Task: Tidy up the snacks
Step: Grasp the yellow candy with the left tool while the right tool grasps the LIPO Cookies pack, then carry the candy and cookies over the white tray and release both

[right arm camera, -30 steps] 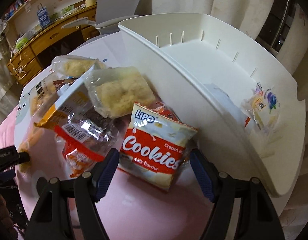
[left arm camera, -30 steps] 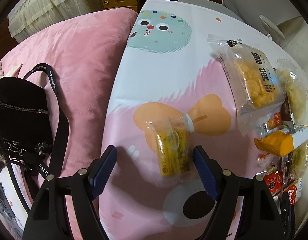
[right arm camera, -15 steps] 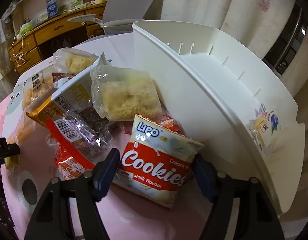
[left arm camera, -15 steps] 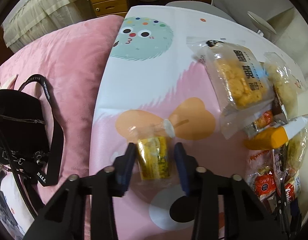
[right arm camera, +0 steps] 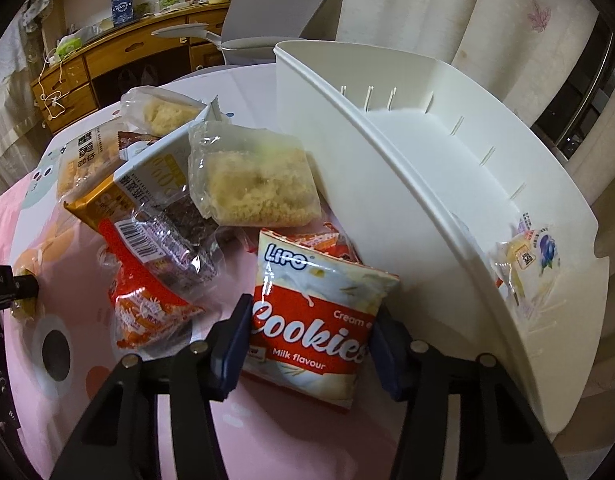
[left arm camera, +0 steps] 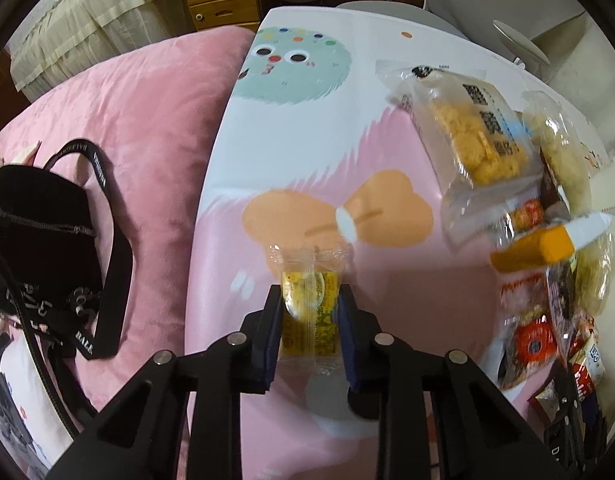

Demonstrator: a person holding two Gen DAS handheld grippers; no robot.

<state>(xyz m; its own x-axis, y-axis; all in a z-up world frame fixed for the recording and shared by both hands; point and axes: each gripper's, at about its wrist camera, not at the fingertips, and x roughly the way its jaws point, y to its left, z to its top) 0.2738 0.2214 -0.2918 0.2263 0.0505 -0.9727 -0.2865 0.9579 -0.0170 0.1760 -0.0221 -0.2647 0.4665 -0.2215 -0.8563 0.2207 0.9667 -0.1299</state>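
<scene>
1. My left gripper [left arm camera: 310,312] is closing on the yellow candy [left arm camera: 309,308], mid-table near the left edge.
2. My right gripper [right arm camera: 311,344] is closing around the cookie pack [right arm camera: 313,320] beside the white bin [right arm camera: 447,216].
3. One packet [right arm camera: 525,258] is binned; the pile [right arm camera: 179,200] remains.

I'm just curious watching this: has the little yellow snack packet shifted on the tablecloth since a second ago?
Yes. The yellow snack packet lay over the orange bow print before; now it sits mostly clear of it, nearer the camera, with the left gripper closing on it.

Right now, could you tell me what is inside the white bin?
The white bin holds one small clear-wrapped snack with a blueberry print near its right end. The rest of its visible floor is bare; the near wall hides the strip just behind it.
</scene>
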